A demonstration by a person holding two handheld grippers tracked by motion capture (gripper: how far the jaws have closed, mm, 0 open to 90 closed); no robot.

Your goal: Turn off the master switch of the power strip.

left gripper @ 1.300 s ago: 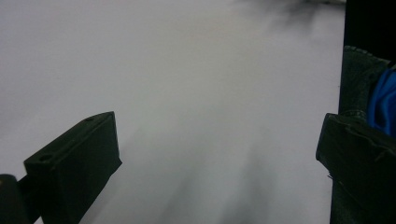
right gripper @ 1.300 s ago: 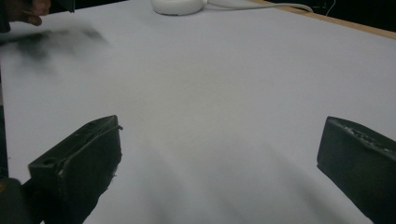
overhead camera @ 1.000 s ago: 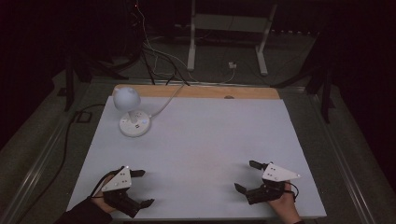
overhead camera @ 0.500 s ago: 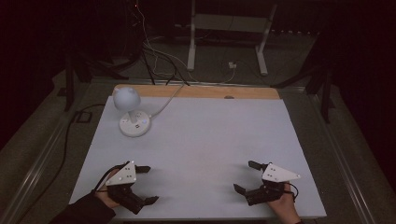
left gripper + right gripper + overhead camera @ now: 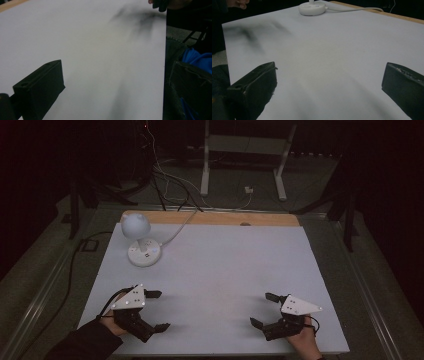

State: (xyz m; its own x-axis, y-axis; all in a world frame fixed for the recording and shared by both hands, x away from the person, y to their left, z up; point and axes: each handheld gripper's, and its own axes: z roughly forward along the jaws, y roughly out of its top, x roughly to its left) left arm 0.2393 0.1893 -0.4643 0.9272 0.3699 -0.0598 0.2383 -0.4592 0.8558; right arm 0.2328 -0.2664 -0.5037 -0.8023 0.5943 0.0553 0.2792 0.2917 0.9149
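Both grippers rest near the table's (image 5: 220, 270) front edge, jaws spread and empty; the lamp (image 5: 142, 240) stands well ahead of the left gripper (image 5: 157, 310); the right gripper (image 5: 264, 309) is farther off; reach with the left, approaching low toward the base.

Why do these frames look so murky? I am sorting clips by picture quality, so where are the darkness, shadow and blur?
High view: dim; surroundings near black, only the white table top reads clearly. Left gripper view: soft dark shadow smear near the top right, near jaw blurred. Right gripper view: smeared shadow at upper left, lamp base fairly sharp.
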